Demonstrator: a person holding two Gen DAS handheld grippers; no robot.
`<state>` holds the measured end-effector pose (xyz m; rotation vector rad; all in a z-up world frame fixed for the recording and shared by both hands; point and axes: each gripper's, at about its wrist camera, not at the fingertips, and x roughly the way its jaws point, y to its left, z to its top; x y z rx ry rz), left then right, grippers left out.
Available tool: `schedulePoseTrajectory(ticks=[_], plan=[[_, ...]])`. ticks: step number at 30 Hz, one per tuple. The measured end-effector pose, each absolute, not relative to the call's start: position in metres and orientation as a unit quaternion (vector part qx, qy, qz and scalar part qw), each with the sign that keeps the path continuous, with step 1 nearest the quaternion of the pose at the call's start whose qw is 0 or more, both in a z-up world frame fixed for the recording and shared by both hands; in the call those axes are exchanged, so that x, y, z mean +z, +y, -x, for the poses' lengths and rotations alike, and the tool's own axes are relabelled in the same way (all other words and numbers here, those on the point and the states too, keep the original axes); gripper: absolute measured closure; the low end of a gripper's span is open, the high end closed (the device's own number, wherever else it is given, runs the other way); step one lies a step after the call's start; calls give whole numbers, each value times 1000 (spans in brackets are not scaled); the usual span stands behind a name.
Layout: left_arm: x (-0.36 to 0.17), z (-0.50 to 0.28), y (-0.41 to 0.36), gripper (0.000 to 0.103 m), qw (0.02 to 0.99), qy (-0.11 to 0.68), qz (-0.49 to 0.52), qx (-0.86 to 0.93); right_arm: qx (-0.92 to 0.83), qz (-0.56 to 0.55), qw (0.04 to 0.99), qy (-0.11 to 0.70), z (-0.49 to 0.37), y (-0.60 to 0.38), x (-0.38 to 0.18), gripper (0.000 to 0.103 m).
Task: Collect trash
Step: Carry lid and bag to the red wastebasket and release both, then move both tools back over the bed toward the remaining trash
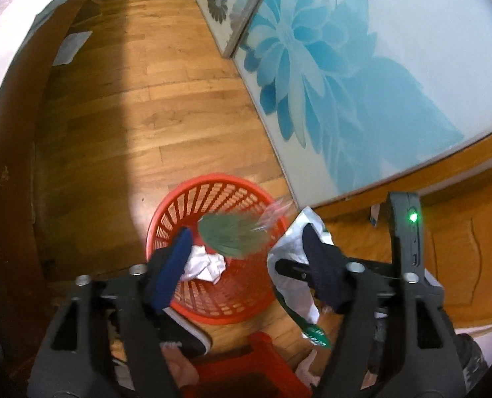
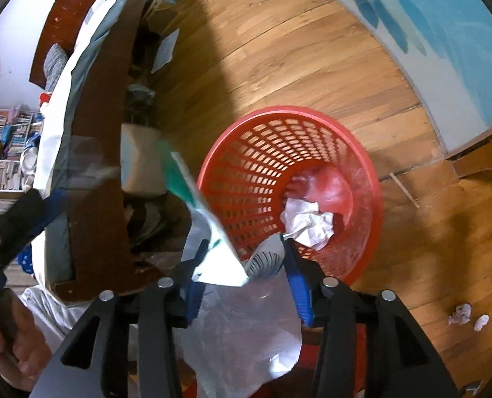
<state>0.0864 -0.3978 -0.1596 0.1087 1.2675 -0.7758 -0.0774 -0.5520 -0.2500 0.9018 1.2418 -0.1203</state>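
A red mesh basket [image 1: 219, 195] [image 2: 362, 152] stands on the wood floor with crumpled white paper [image 1: 206, 265] [image 2: 307, 224] and a red plastic bag [image 2: 329, 185] inside. My left gripper [image 1: 246, 232] is open above the basket. A blurred green wrapper [image 1: 232, 238] is in the air between its fingertips, touching neither. My right gripper [image 2: 246, 243] is open beside the basket's near rim. A silver wrapper with a green edge [image 2: 213, 232] [image 1: 292, 258] and clear plastic [image 2: 246, 331] lie loosely between its blue pads [image 2: 297, 285].
A wardrobe door with a blue flower print [image 1: 329, 66] is on the right, and a bed with a dark wooden frame [image 2: 96, 132] on the left. Small crumpled scraps [image 2: 460, 313] and a thin stick [image 2: 403, 189] lie on the floor. A red stool [image 1: 246, 364] is below me.
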Motion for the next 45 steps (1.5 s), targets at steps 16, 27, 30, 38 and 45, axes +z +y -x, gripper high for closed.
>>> schedulePoseTrajectory(ticks=[16, 27, 30, 38, 45], plan=[[-145, -86, -379, 30, 742, 575, 0, -344, -91, -386, 746, 534, 85, -552, -217, 28], [-19, -61, -295, 28, 836, 425, 73, -339, -2, -282, 863, 420, 70, -498, -110, 26], [18, -52, -245, 20, 876, 363, 84, -307, 24, -226, 908, 352, 66, -469, -61, 7], [39, -59, -107, 17, 940, 305, 58, -143, 86, -107, 969, 204, 8, -380, 49, 6], [-36, -126, -20, 17, 858, 422, 237, -173, 185, -95, 930, 303, -129, -309, 60, 7]])
